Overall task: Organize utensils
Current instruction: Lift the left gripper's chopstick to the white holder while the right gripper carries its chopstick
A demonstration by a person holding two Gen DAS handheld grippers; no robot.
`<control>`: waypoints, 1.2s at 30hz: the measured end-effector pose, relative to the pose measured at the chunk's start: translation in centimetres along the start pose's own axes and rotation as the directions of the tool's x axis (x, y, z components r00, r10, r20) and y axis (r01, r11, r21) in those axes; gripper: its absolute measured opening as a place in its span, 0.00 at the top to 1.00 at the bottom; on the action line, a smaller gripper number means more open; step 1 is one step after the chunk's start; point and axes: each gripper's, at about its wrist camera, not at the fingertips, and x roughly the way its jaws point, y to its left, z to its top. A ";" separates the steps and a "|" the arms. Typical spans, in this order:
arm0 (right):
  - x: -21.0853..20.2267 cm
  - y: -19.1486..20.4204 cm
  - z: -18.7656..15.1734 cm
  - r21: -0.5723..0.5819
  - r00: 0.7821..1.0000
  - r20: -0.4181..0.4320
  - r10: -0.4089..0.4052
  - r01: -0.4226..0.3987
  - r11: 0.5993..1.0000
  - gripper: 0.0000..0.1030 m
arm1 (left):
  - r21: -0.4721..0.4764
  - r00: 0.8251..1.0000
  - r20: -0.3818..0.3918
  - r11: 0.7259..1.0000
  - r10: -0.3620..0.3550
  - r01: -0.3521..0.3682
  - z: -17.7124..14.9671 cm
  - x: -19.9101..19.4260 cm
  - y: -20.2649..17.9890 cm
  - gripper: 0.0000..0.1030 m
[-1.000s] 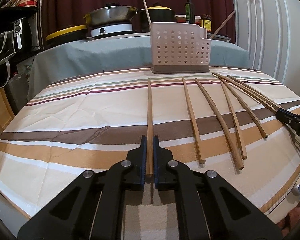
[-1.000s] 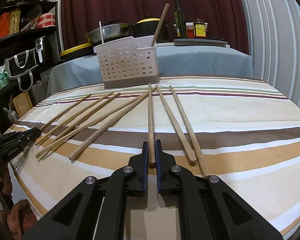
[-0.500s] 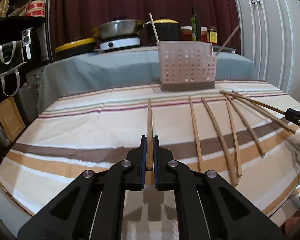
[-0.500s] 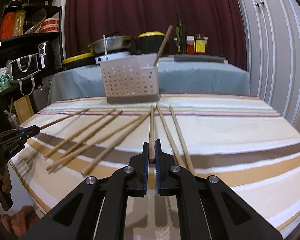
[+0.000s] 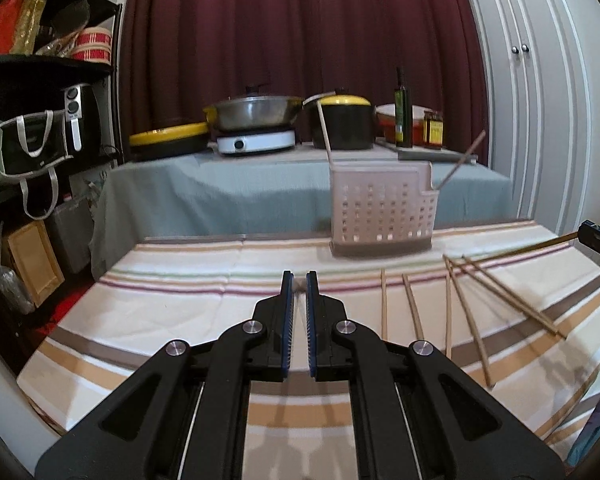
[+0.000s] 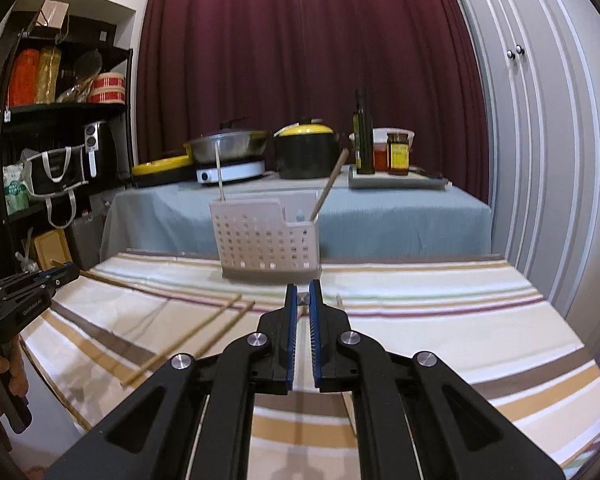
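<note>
The left gripper point(image 5: 297, 282) is clamped on the end of a thin brown wooden chopstick point(image 5: 299, 286), which shows only as a blurred stub between its blue pads. The right gripper point(image 6: 303, 296) likewise pinches the square butt of a second wooden chopstick point(image 6: 302, 298). Each stick's long axis runs along its gripper's fingers, so it appears end-on; how far it reaches ahead cannot be told.

Judging by look, these sticks are light, stiff and smooth. An end grip lets the free tip swing, so a hold nearer the middle would likely steady it.

Ahead of both grippers, across the striped cloth of the desk point(image 5: 172, 312), stands the pale perforated plastic utensil basket point(image 5: 383, 216), two sticks already leaning in it. The loose chopsticks point(image 5: 466, 312) lie right of the left gripper, pointing roughly toward the basket.
</note>
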 end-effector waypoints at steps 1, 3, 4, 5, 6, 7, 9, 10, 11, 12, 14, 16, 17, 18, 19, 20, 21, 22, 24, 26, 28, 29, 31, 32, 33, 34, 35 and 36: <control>-0.1 0.0 0.4 0.000 1.000 0.007 0.000 0.000 1.000 0.93 | -0.001 1.000 0.008 1.000 0.002 -0.002 0.5 -0.2 0.0 0.94; -0.2 0.0 1.1 0.004 1.000 0.017 0.004 -0.004 1.000 0.94 | -0.006 1.000 0.014 1.000 0.001 -0.001 1.1 -0.4 0.1 0.94; -0.2 0.0 1.3 0.005 1.000 0.021 0.005 -0.005 1.000 0.94 | -0.009 1.000 0.016 1.000 -0.001 0.002 1.3 -0.5 0.1 0.94; -0.2 0.1 1.7 0.006 1.000 0.027 0.006 -0.006 1.000 0.93 | -0.015 1.000 0.019 1.000 -0.005 0.005 1.7 -0.5 0.2 0.94; -0.3 0.1 2.1 0.006 0.999 0.032 0.007 -0.007 1.000 0.94 | -0.020 1.000 0.021 1.000 -0.007 0.007 2.1 -0.6 0.3 0.94; -0.2 0.2 2.4 0.005 0.999 0.035 0.008 -0.009 1.000 0.94 | -0.022 1.000 0.021 1.000 -0.007 0.008 2.5 -0.6 0.4 0.94; -0.1 0.2 3.1 0.004 0.999 0.043 0.011 -0.011 1.000 0.94 | -0.025 1.000 0.017 1.000 -0.010 0.010 3.1 -0.5 0.5 0.94; 0.0 0.1 3.2 0.004 0.999 0.045 0.011 -0.011 1.000 0.94 | -0.028 1.000 0.014 1.000 -0.012 0.012 3.4 -0.4 0.7 0.94; 0.1 0.2 3.6 0.002 0.999 0.048 0.011 -0.011 1.000 0.94 | -0.038 1.000 0.011 0.999 -0.017 0.017 3.8 -0.3 0.9 0.94; 0.3 0.1 3.9 0.002 0.999 0.048 0.012 -0.012 1.000 0.93 | -0.043 1.000 0.008 0.999 -0.021 0.021 4.2 -0.2 1.0 0.94; 0.8 0.1 4.4 0.001 0.999 0.044 0.013 -0.013 1.000 0.94 | -0.048 1.000 0.002 0.998 -0.027 0.027 4.7 0.2 1.2 0.94; 1.4 0.1 5.0 -0.003 0.999 0.043 0.012 -0.012 1.000 0.93 | -0.046 1.000 -0.006 0.999 -0.029 0.029 5.4 0.8 1.4 0.94; 1.7 0.1 5.3 -0.005 0.999 0.042 0.012 -0.012 1.000 0.94 | -0.047 1.000 -0.007 0.998 -0.031 0.030 5.6 0.9 1.4 0.94; 2.0 0.1 5.6 -0.006 0.999 0.040 0.012 -0.012 1.000 0.93 | -0.051 0.999 -0.009 0.998 -0.033 0.033 5.9 1.3 1.5 0.94; 2.4 0.1 6.0 -0.007 0.999 0.038 0.012 -0.011 1.000 0.93 | -0.055 0.999 -0.011 0.998 -0.034 0.033 6.3 1.6 1.7 0.94; 2.8 0.1 6.3 -0.009 0.999 0.036 0.012 -0.012 1.000 0.93 | -0.058 0.999 -0.013 0.998 -0.035 0.034 6.5 1.9 1.8 0.94; 3.2 0.1 6.6 -0.010 0.999 0.035 0.012 -0.011 1.000 0.93 | -0.059 0.999 -0.014 0.998 -0.036 0.036 6.8 2.2 1.8 0.94; 3.4 0.0 6.8 -0.010 0.999 0.035 0.011 -0.011 1.000 0.93 | -0.058 0.999 -0.015 0.998 -0.035 0.034 7.0 2.5 1.9 0.94; 4.2 -0.1 7.3 -0.012 0.999 0.035 0.015 -0.014 1.000 0.94 | -0.059 0.999 -0.013 0.998 -0.035 0.034 7.6 3.2 2.0 0.94; 4.9 -0.2 7.8 -0.011 0.999 0.035 0.016 -0.016 1.000 0.94 | -0.059 0.999 -0.014 0.998 -0.034 0.033 8.0 3.8 2.1 0.94; 5.4 -0.4 8.0 -0.003 0.999 0.034 0.021 -0.021 1.000 0.93 | -0.061 0.999 -0.015 0.997 -0.041 0.040 8.5 4.4 2.1 0.94; 5.6 -0.4 8.2 0.000 0.999 0.032 0.022 -0.022 1.000 0.93 | -0.062 0.999 -0.016 0.997 -0.043 0.042 8.6 4.6 2.1 0.94; 5.9 -0.5 8.4 0.006 0.999 0.030 0.027 -0.028 1.000 0.93 | -0.065 0.999 -0.021 0.997 -0.048 0.047 9.0 5.0 2.0 0.94; 6.0 -0.5 8.6 0.012 0.999 0.030 0.034 -0.034 0.999 0.93 | -0.071 0.998 -0.024 0.996 -0.055 0.053 9.2 5.2 2.1 0.94; 6.1 -0.4 8.8 0.012 0.999 0.029 0.035 -0.035 0.999 0.93 | -0.077 0.998 -0.028 0.995 -0.060 0.058 9.3 5.4 2.1 0.94; 6.2 -0.3 9.0 0.008 0.999 0.029 0.035 -0.036 0.999 0.93 | -0.081 0.997 -0.031 0.995 -0.065 0.062 9.5 5.6 2.1 0.94; 6.3 -0.3 9.1 0.006 0.999 0.030 0.036 -0.036 0.999 0.93 | -0.082 0.997 -0.033 0.994 -0.068 0.065 9.7 5.7 2.1 0.94; 6.4 -0.2 9.4 0.004 0.999 0.031 0.038 -0.038 0.999 0.93 | -0.085 0.997 -0.033 0.994 -0.072 0.069 9.9 5.8 2.2 0.94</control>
